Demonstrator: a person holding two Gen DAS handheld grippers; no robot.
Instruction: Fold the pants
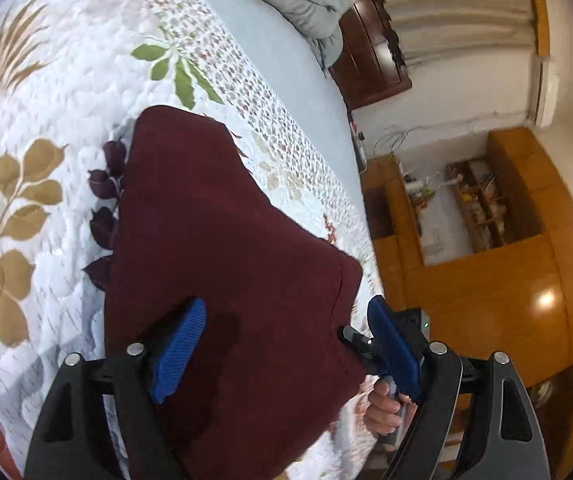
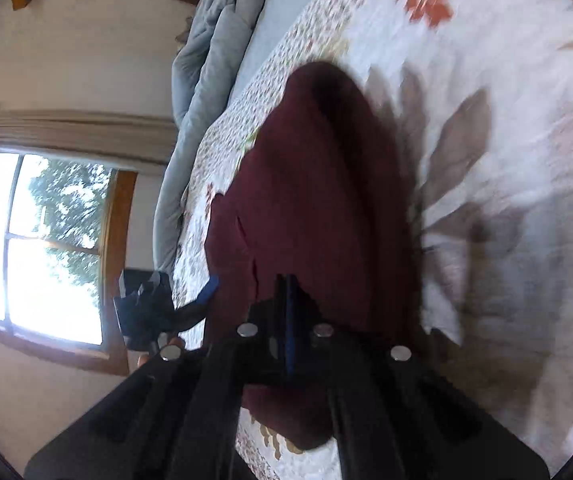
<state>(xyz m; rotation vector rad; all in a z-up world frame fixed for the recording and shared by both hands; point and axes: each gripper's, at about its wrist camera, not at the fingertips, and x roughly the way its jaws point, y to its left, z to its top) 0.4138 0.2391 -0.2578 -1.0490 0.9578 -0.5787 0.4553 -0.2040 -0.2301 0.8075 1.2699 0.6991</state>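
Dark red pants [image 1: 222, 248] folded on the bed [image 1: 46, 128], under both my grippers

My left gripper [image 1: 286, 344] stands wide apart above the near edge, gripping nothing; my right gripper [image 2: 288, 304] is closed tight over the near end; whether it pinches cloth I cannot tell.

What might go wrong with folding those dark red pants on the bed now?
The maroon pants lie close to the edge of the bed, so a tug might drag them off. The left gripper has open jaws, so that side could sag. The right gripper is shut; whether it holds cloth isn't clear.
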